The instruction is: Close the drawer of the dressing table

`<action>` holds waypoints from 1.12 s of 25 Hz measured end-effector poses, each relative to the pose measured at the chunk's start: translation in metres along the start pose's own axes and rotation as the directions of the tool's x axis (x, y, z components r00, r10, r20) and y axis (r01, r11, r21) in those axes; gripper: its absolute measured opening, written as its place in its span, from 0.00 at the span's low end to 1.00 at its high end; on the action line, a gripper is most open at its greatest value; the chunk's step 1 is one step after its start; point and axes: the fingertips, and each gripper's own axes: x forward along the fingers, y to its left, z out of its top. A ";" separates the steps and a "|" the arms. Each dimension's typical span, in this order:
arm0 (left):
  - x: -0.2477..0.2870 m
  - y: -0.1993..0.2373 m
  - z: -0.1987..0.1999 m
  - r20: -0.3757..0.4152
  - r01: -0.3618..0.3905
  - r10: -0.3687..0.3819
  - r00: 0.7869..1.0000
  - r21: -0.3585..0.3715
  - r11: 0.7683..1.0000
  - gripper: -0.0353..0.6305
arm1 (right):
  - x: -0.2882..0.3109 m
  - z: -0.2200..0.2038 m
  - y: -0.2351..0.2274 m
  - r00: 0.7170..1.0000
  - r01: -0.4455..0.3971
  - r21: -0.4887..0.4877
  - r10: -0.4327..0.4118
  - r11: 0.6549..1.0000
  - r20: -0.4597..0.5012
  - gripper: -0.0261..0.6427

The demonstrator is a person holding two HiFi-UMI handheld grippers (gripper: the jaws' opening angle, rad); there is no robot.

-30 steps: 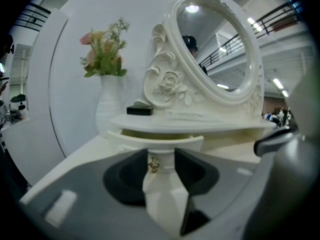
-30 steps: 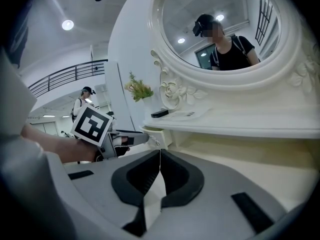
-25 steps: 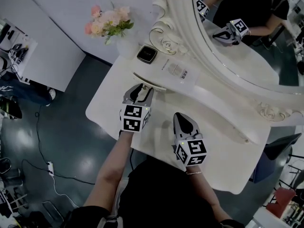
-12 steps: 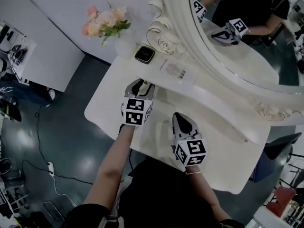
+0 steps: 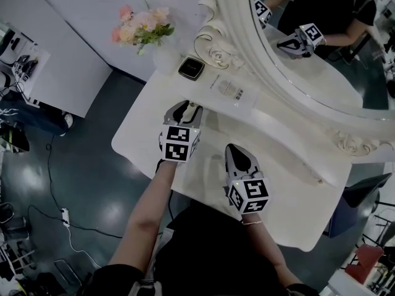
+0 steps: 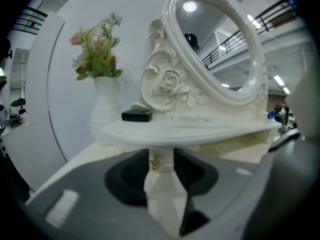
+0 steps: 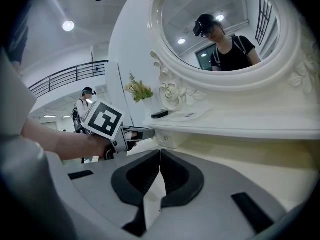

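Note:
The white dressing table [image 5: 290, 184] carries a raised shelf [image 5: 271, 125] under an oval mirror [image 5: 321, 60]. Its small drawer front with a gold knob [image 6: 156, 161] sits under the shelf's left end, also seen as a white block [image 7: 167, 138] in the right gripper view. My left gripper [image 5: 184, 108] points at that drawer front; its jaws are closing but still apart, one on each side of the knob [image 6: 162, 156]. My right gripper [image 5: 237, 152] hovers over the table top, shut on nothing [image 7: 159, 156].
On the shelf stand a white vase of pink flowers [image 5: 142, 29], a black case [image 5: 191, 68] and a flat clear-packed item [image 5: 233, 91]. The table's left edge [image 5: 123, 147] drops to a dark floor with cables.
The curved drawer front that stuck out from under the shelf a second ago no longer shows in the head view. My left gripper has edged slightly toward the shelf. The right gripper stayed put.

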 end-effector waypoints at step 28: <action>-0.120 -0.003 -0.007 0.094 -0.087 0.095 0.991 -0.083 0.993 0.12 | -0.026 0.015 0.016 0.998 0.000 -0.079 0.005 0.997 0.062 0.05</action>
